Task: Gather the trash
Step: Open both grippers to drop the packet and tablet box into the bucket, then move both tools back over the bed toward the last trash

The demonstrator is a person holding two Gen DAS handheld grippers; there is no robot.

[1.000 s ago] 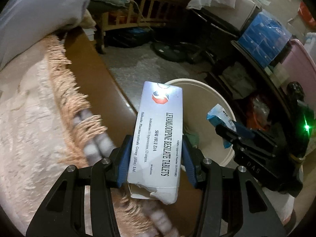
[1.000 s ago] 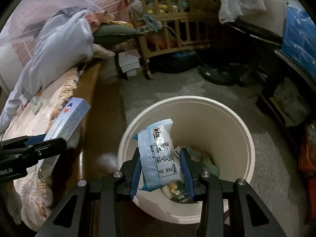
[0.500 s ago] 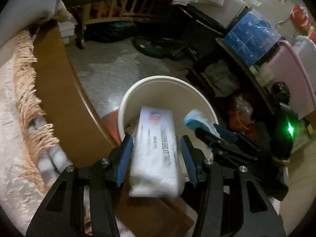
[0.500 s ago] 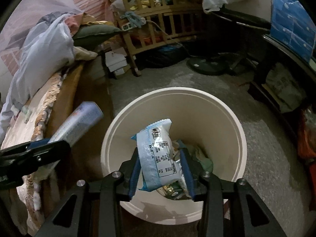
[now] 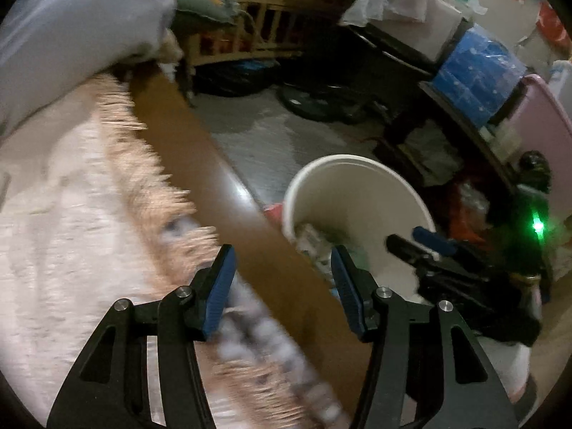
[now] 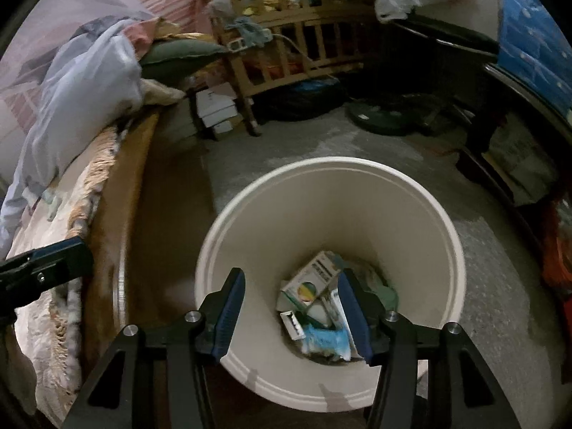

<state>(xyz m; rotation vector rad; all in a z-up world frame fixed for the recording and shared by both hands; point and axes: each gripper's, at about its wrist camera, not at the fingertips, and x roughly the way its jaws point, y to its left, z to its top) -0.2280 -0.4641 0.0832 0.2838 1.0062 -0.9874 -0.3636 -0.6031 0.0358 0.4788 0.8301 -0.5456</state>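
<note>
Bucket at frame centre on the floor, packets and boxes lying in its bottom. Bed edge left of the bucket, blanket on it, pillow at upper left. Crib behind the bucket, upper centre. Shelf along the right edge.

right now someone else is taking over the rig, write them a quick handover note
Left gripper: open, empty, over the wooden bed edge beside the bin.
Right gripper: open, empty, over the white bin.
Trash: a blue-white wrapper and small boxes lie at the bin's bottom.
Done: both grippers hold nothing; the trash in view is binned.
Left: look over the bed and floor for more; none shows clearly here.
</note>
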